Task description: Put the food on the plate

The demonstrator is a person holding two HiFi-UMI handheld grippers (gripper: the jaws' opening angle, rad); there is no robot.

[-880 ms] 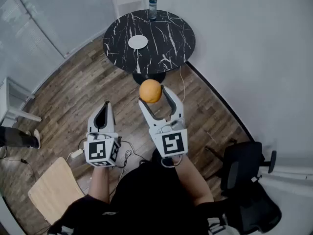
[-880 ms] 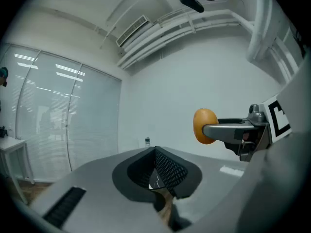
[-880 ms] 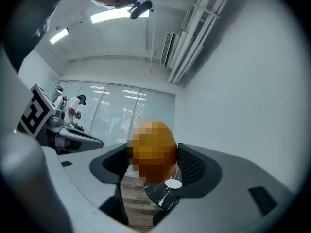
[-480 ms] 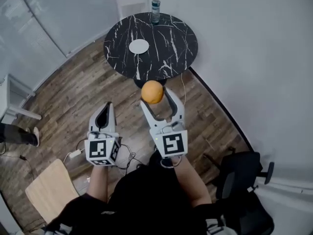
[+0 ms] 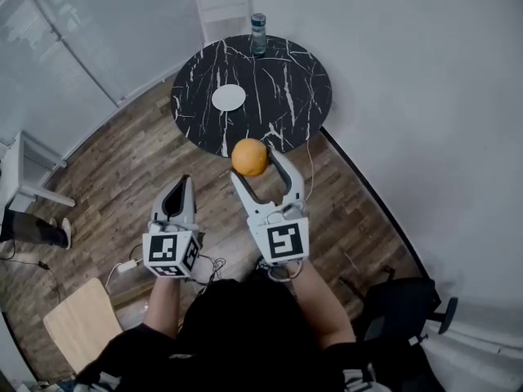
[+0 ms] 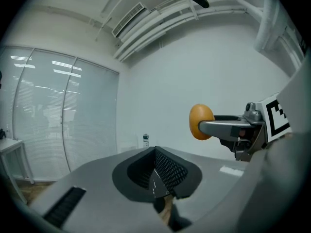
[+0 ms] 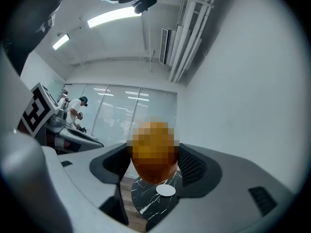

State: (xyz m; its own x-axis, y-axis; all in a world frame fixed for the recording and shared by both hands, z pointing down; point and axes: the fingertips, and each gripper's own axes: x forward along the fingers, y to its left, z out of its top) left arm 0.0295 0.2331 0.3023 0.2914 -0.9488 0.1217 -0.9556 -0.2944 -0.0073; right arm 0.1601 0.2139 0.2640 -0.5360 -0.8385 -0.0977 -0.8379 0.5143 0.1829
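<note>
An orange fruit (image 5: 250, 157) is clamped between the tips of my right gripper (image 5: 252, 160), held in the air above the wooden floor, just short of the round black marble table (image 5: 278, 104). The orange (image 7: 154, 163) fills the gap between the jaws in the right gripper view, partly covered by a mosaic patch. A small white plate (image 5: 229, 98) lies on the table's left half; the plate (image 7: 165, 190) shows below the fruit. My left gripper (image 5: 181, 193) hangs to the left, its jaws closed together with nothing in them. The orange (image 6: 200, 122) also appears in the left gripper view.
A water bottle (image 5: 258, 24) stands at the table's far edge. A white wall runs along the right. A black office chair (image 5: 400, 317) is at lower right, a wooden seat (image 5: 82, 325) at lower left, cables (image 5: 208, 261) on the floor, and a person's legs (image 5: 33, 229) at far left.
The table and plate have drawn nearer and lower in the head view. Both grippers keep their pose; the orange stays gripped.
</note>
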